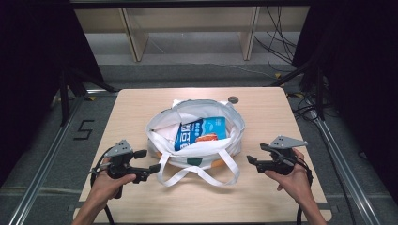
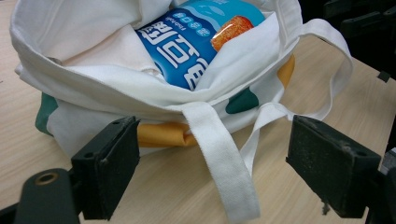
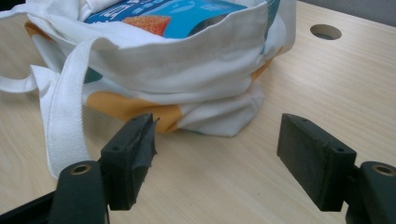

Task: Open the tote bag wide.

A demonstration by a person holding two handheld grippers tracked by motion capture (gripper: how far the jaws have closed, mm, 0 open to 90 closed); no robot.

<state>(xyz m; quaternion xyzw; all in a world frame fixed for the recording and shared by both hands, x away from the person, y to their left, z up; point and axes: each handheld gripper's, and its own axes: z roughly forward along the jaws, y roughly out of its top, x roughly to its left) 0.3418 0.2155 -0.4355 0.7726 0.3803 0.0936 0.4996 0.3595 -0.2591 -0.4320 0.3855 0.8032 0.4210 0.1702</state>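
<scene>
Snack packet [image 1: 201, 133], blue, Korean lettering

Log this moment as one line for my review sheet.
left gripper: open, beside tote bag | right gripper: open, other side | blue snack packet: inside bag | handle: lying on table

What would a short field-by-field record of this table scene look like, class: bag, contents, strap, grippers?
bag: white tote bag, open, in the middle of the wooden table
contents: blue snack packet lying inside, partly showing
strap: white strap looped on the table in front of the bag
left hand-held gripper: jaws open, nothing between them, beside the bag
right hand-held gripper: jaws open, nothing between them, on the bag's other side
table hole: behind the bag
</scene>
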